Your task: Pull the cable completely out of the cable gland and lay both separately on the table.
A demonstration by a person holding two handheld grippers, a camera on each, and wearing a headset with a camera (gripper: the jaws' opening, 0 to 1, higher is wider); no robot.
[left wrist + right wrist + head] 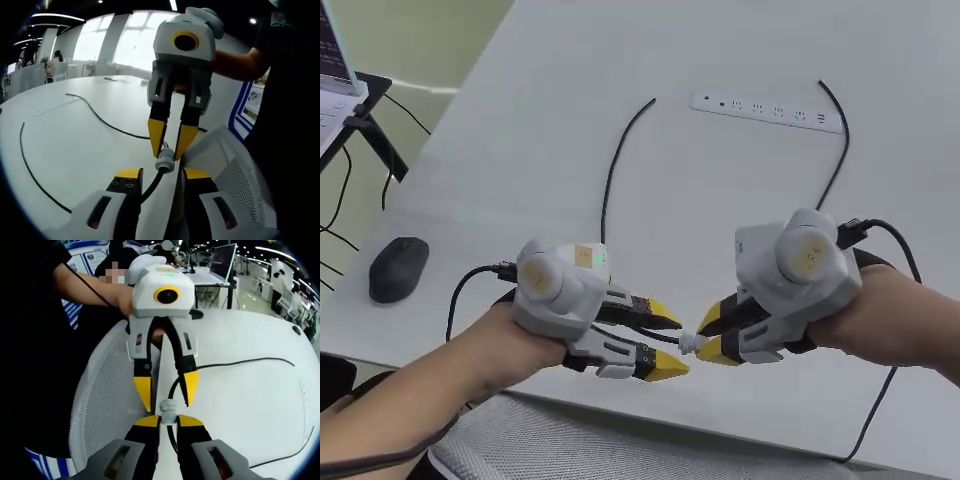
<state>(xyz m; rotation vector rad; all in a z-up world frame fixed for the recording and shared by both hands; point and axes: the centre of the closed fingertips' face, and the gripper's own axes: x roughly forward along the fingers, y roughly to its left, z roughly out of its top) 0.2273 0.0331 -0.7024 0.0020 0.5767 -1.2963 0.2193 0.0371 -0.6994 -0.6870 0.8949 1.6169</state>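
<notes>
A small white cable gland point(690, 343) hangs just off the table's near edge, and my right gripper point(711, 335) is shut on it. In the left gripper view the gland point(164, 163) sits pinched between the right gripper's yellow fingertips point(156, 136). A thin black cable point(611, 175) lies across the white table point(520, 150), and its near end runs into the gland. My left gripper point(666, 341) faces the right one. Its jaws stand apart, with the cable point(150, 187) running loose between them. In the right gripper view the gland point(168, 410) sits between my own jaws.
A white power strip point(766, 110) lies at the back of the table, with a second black cable point(837, 150) curving beside it. A black mouse point(398, 268) rests at the left edge. A laptop point(334, 72) stands beyond. A grey mesh chair seat point(570, 445) is below the grippers.
</notes>
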